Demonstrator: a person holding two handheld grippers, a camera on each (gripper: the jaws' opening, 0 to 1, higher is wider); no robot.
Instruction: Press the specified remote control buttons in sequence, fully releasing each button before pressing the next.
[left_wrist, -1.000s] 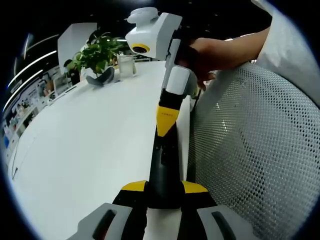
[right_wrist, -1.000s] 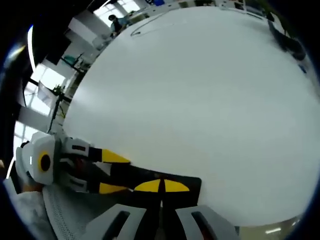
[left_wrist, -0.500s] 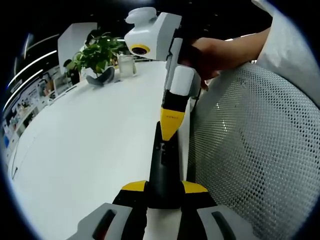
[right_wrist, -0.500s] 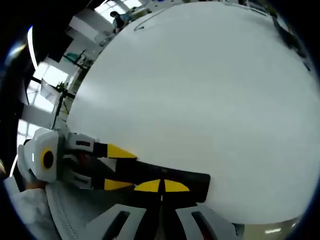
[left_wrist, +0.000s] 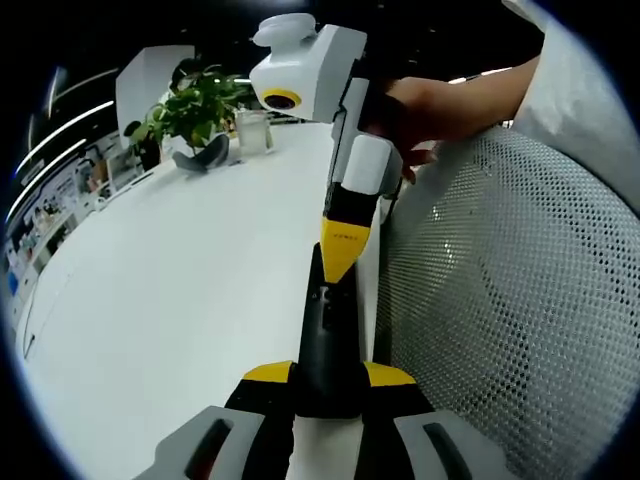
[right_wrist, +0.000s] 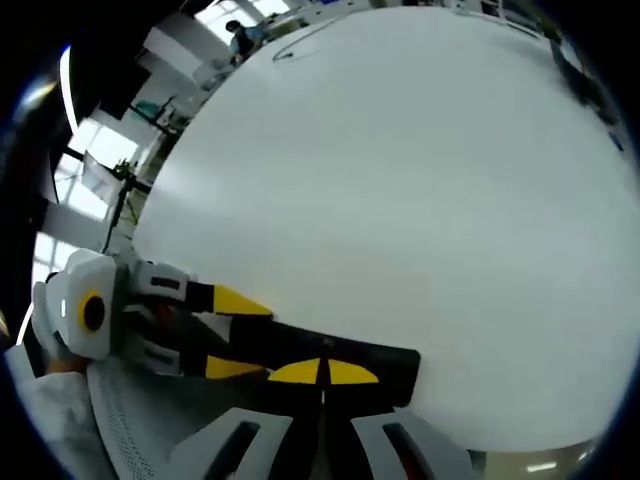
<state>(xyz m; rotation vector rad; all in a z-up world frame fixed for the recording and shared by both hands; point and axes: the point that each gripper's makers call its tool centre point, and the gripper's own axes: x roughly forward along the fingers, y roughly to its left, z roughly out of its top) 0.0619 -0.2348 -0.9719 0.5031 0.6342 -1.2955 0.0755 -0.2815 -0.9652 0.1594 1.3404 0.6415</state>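
A broad white table (left_wrist: 170, 300) in an open office carries a potted plant (left_wrist: 195, 110) and a glass jar (left_wrist: 253, 130) at its far end. The left gripper (left_wrist: 328, 375) pinches a black remote (left_wrist: 328, 335) at the table's edge, while the right gripper (left_wrist: 340, 240), jaws pressed together, touches the remote's top face.

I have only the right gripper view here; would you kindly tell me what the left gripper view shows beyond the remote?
Observer: A potted plant stands at the far edge of the white table.
Operator: Thank you. Is anything next to it?
Observer: Yes, a clear glass stands beside the plant.
Operator: And what holds the right gripper?
Observer: A person's hand grips the right gripper; its shut yellow tips point down at the remote.
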